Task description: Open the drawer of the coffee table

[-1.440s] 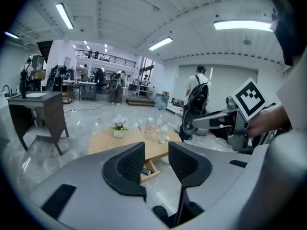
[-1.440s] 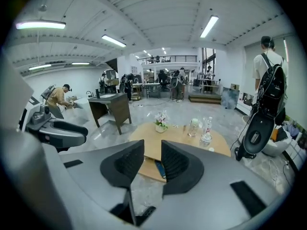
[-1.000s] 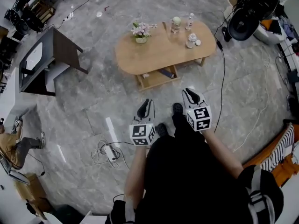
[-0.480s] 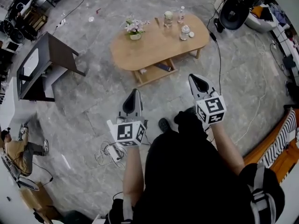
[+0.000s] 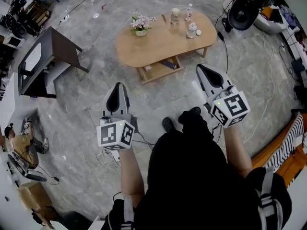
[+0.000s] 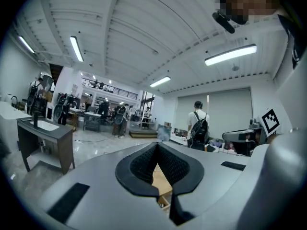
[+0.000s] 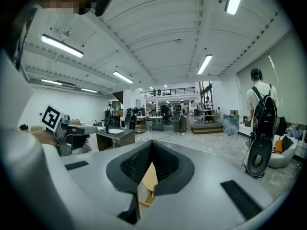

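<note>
Hiding most of coffee table [image 5: 163,42] in both gripper views: left gripper [image 5: 118,86], right gripper [image 5: 201,68], jaws clenched, empty. Drawer [image 5: 160,71] under tabletop, state unclear; table well ahead. Grey marble floor [image 5: 91,104], open workshop.

Light tan oval wooden coffee table [image 5: 163,44], ahead of both fingertips, bearing pink flowers [image 5: 142,23]. Left gripper [image 5: 117,87] and right gripper [image 5: 201,68]: pale grey shells, black ribbed pads [image 6: 140,165], white cubes [image 5: 115,134] with black square markers. Floor [image 5: 91,99]: grey, marble-veined.
</note>
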{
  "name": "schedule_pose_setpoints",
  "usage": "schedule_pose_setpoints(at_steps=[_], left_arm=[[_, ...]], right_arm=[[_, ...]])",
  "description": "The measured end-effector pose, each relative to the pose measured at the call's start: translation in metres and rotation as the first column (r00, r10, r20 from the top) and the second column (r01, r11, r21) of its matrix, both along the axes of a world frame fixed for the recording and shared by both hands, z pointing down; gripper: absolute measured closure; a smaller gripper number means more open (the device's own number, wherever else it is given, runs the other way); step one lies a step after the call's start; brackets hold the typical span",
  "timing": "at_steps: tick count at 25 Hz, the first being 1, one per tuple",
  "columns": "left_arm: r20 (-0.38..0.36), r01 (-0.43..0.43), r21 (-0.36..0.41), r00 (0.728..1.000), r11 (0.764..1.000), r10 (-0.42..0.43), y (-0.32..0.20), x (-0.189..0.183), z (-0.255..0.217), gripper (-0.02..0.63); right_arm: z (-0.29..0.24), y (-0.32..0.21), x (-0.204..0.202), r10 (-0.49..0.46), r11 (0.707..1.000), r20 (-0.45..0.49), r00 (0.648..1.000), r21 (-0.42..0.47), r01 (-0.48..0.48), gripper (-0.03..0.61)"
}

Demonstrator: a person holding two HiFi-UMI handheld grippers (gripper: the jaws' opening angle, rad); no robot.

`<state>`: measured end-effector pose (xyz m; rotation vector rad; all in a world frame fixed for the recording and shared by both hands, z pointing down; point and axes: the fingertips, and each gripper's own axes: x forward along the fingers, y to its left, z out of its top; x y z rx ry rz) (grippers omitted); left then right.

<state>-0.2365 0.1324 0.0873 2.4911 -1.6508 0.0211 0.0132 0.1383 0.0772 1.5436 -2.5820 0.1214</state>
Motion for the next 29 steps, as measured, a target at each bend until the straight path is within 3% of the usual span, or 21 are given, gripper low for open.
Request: schedule_pose_setpoints(at_steps=[17,29], left_arm=[[0.035,-0.032,-0.016,0.999,0.999,0.033,0.014,0.018,-0.003,0.601],[0.053,-0.073,-0.014,0.996,0.997,0.074,0.014,0.032,0.002,0.601]], right_arm=[[-0.001,0.007,0.009,-0.015,1.0,0.042,0.999,-0.025,0.016,0.566],[0.002,0.009,0.014,-0.009,0.999,0.013,1.0,-0.032,0.009,0.566]])
